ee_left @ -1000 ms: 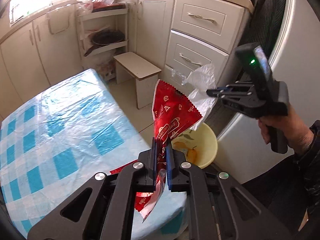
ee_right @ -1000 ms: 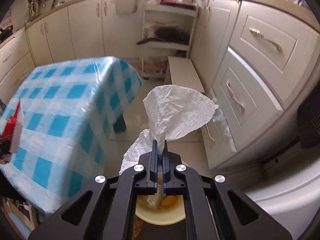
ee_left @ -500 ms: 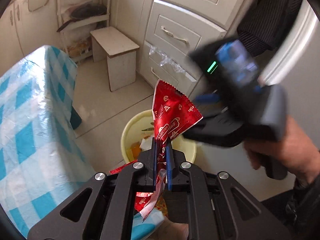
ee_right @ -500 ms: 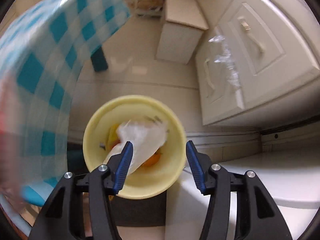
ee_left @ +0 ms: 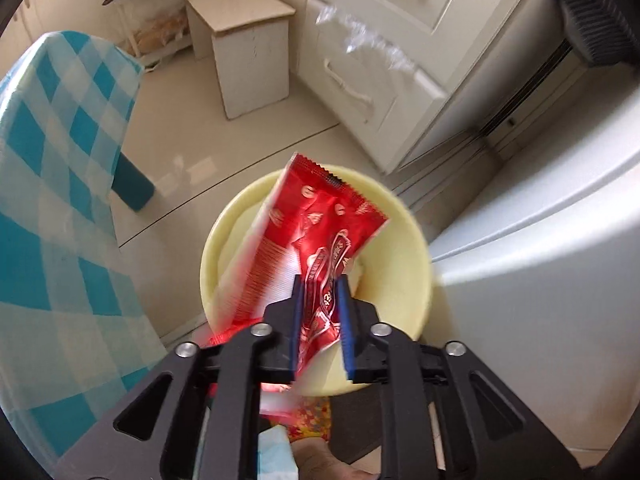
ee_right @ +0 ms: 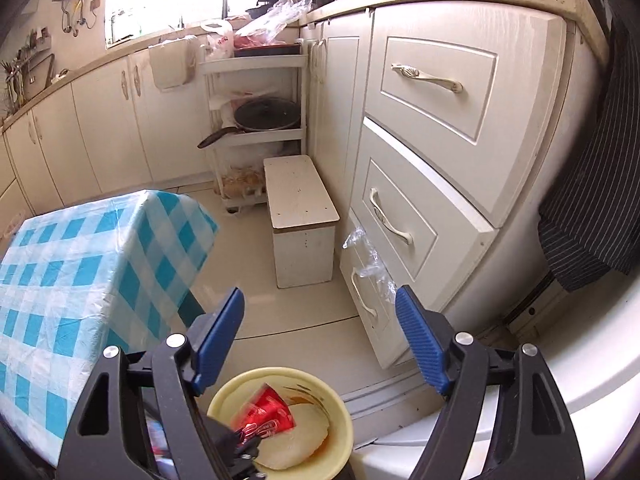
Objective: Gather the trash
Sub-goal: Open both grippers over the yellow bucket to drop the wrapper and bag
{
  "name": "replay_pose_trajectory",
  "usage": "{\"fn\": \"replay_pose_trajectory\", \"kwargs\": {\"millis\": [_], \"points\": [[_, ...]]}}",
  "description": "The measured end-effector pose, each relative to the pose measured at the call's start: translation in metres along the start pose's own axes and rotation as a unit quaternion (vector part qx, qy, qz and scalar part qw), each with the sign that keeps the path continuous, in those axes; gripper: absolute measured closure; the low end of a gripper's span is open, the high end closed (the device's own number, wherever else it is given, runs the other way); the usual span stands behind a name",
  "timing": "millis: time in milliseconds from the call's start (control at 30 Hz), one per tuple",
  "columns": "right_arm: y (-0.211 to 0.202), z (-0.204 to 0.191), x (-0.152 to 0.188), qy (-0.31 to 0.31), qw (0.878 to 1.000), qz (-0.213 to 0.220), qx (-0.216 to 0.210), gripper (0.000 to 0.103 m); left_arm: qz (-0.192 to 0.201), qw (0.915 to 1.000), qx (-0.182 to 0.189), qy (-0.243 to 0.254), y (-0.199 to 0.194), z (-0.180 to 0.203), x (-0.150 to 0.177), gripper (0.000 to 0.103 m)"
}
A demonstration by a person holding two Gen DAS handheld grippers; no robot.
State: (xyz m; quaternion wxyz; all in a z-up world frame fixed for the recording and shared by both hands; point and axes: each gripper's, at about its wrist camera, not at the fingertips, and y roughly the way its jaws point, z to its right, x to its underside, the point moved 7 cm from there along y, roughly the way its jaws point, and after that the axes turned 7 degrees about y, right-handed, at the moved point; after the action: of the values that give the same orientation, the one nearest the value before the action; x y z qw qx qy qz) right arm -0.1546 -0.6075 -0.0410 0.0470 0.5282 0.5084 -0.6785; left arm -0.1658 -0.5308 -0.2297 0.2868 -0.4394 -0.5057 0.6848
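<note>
Two tongs, left tongs [ee_left: 319,322] slightly parted around red wrapper [ee_left: 320,236], right tongs [ee_right: 320,336] wide apart.

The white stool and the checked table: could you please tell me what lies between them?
Only bare floor tile lies between the white stool and checked table, in the right wrist view.

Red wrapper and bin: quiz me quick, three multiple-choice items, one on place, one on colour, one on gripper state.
1. Where is the red wrapper?
A. On the table
B. Over the bin
C. On the stool

2. What colour is the bin?
A. Pale yellow
B. Green
C. Black

3. How is the right gripper?
A. Shut on a bag
B. Shut, empty
C. Open, empty

Answers: 1 B, the wrapper sits between the left gripper's fingers above the bin's mouth. 2 A, its rim is pale yellow. 3 C, its blue pads stand wide apart with only floor between them.
</note>
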Motion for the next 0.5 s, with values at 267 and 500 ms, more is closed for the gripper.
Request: {"fn": "replay_pose_trajectory", "kwargs": {"millis": [267, 500], "points": [[-0.022, 0.001, -0.007, 0.010, 1.000, 0.024, -0.009, 0.026, 0.026, 0.9995, -0.017, 0.006, -0.021, -0.004, 0.004, 0.070], [-0.077, -0.010, -0.018, 0.027, 0.995, 0.100, -0.016, 0.014, 0.086, 0.9960, -0.023, 0.007, -0.099, -0.026, 0.017, 0.063]]}}
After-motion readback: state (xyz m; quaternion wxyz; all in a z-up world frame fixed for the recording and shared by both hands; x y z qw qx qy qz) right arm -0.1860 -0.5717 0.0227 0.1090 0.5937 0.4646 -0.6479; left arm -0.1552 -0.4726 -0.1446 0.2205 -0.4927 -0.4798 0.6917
